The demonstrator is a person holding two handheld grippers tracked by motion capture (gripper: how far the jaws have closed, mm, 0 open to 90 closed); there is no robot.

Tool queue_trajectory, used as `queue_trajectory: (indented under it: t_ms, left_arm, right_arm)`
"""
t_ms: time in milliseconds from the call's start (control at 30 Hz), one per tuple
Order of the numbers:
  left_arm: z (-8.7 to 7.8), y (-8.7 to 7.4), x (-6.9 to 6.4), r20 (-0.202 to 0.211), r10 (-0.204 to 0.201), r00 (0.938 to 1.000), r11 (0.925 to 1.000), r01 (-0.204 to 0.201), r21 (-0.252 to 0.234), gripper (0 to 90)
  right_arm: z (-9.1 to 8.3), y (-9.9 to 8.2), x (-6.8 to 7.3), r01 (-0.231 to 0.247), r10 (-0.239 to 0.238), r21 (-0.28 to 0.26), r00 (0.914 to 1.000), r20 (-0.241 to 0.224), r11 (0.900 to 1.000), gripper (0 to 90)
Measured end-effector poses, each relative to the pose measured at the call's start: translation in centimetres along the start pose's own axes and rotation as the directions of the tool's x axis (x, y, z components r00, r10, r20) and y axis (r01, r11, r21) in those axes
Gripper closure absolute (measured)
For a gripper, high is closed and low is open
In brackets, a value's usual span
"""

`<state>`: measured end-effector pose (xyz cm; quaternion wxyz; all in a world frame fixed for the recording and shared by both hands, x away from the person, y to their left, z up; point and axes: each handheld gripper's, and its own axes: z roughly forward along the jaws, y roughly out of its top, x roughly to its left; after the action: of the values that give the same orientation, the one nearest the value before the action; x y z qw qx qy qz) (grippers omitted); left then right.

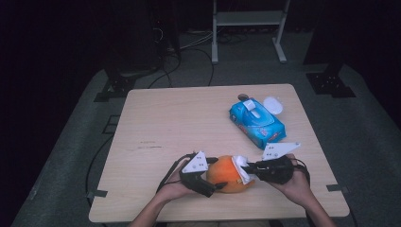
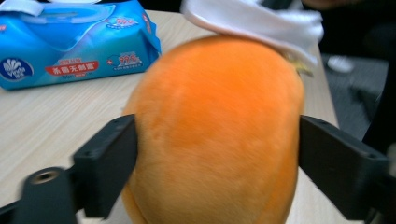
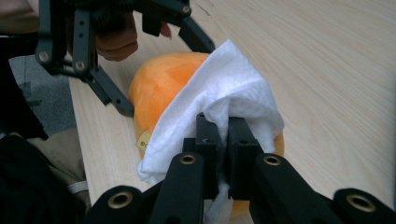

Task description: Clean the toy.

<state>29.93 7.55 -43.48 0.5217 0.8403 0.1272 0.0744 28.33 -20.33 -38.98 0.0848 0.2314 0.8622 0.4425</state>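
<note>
1. High view, near edge: the left gripper [image 1: 213, 174] straddled a round orange plush toy [image 1: 226, 174] lying on the pale wooden table [image 1: 170, 118], its jaws spread wide at the toy's flanks.
2. Left gripper view: both pads sat against the plush sides [image 2: 215, 130]; whether they pressed or merely touched, I could not tell.
3. Right gripper [image 3: 223, 133] was clamped tight on a white wet wipe [image 3: 219, 100], which draped over the toy's upper side.
4. Judgement: wiping looked underway; much orange surface remained uncovered, so more passes seemed due.
5. Farther back: a blue wet-wipe pack [image 1: 257, 122], flap open, with a small white round dish [image 1: 273, 105] beside it.
</note>
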Motion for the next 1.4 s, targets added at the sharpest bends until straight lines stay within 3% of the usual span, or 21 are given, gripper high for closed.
queue_trajectory:
  t_ms: [100, 300, 533, 800, 933, 1000, 1067, 1167, 1267, 1300, 1367, 1400]
  left_arm:
    - [0.2, -0.4, 0.6, 0.021, -0.073, 0.9971, 0.9973, 0.073, 0.01, 8.8]
    - [-0.1, -0.3, 0.4, 0.014, -0.06, 0.9981, 0.9982, 0.06, 0.006, 23.0]
    - [-0.2, -0.5, 0.8, 0.011, -0.092, 0.9957, 0.9957, 0.092, 0.002, 22.6]
    - [-0.2, -0.4, 0.7, -0.005, -0.076, 0.9971, 0.997, 0.076, 0.016, 22.4]
    - [-0.1, -0.2, 0.7, -0.018, -0.097, 0.9951, 0.9952, 0.097, 0.015, 22.4]
    - [0.0, -0.1, 0.5, -0.026, -0.093, 0.9953, 0.9954, 0.094, 0.02, 22.4]
    - [0.2, 0.5, -0.1, -0.042, -0.059, 0.9974, 0.9979, 0.06, 0.023, 22.5]
    - [0.4, 0.8, -0.6, -0.044, -0.029, 0.9986, 0.999, 0.03, 0.033, 22.2]
    - [0.3, 0.7, -0.6, -0.037, -0.019, 0.9991, 0.9994, 0.02, 0.029, 18.5]
    - [0.2, 0.6, -0.4, -0.032, -0.026, 0.9991, 0.9994, 0.027, 0.022, 18.5]
    - [0.1, 0.3, 0.2, -0.018, -0.086, 0.9961, 0.9962, 0.086, 0.014, 10.9]
    - [0.1, 0.3, 0.2, -0.018, -0.086, 0.9961, 0.9962, 0.086, 0.014, 9.0]
  right_arm:
    - [0.0, -0.1, 0.1, 0.007, -0.007, -0.001, 1.0, -0.006, 1.0, 84.6]
    - [-0.1, -0.3, -0.3, 0.002, -0.002, 0.003, 1.0, -0.003, 1.0, 84.5]
    - [-0.5, -1.7, -1.7, -0.045, 0.044, 0.029, 0.9983, 0.038, 0.9986, 84.5]
    - [-0.5, -1.9, -1.8, -0.048, 0.046, 0.057, 0.9984, 0.033, 0.9972, 84.5]
    - [-0.5, -1.7, -1.7, -0.045, 0.043, 0.053, 0.9985, 0.034, 0.9976, 84.4]
    - [-0.4, -1.3, -1.3, -0.03, 0.028, 0.054, 0.9985, 0.047, 0.9981, 84.4]
    - [-0.4, -0.8, -1.0, -0.02, 0.019, 0.032, 0.999, 0.041, 0.9993, 84.4]
    - [-0.5, 0.0, -0.5, -0.005, 0.004, 0.005, 0.9998, 0.022, 1.0, 84.4]
    - [-0.3, 0.2, -0.3, 0.005, -0.005, 0.01, 0.9998, 0.021, 0.9999, 84.4]
    - [-0.3, 0.1, -0.4, 0.003, -0.003, 0.009, 0.9999, 0.016, 1.0, 84.3]
    - [-0.4, -0.6, -1.1, -0.023, 0.023, 0.013, 0.9997, 0.004, 0.9997, 84.3]
    - [-0.5, -0.8, -1.3, -0.035, 0.035, 0.011, 0.9994, 0.0, 0.9993, 84.2]
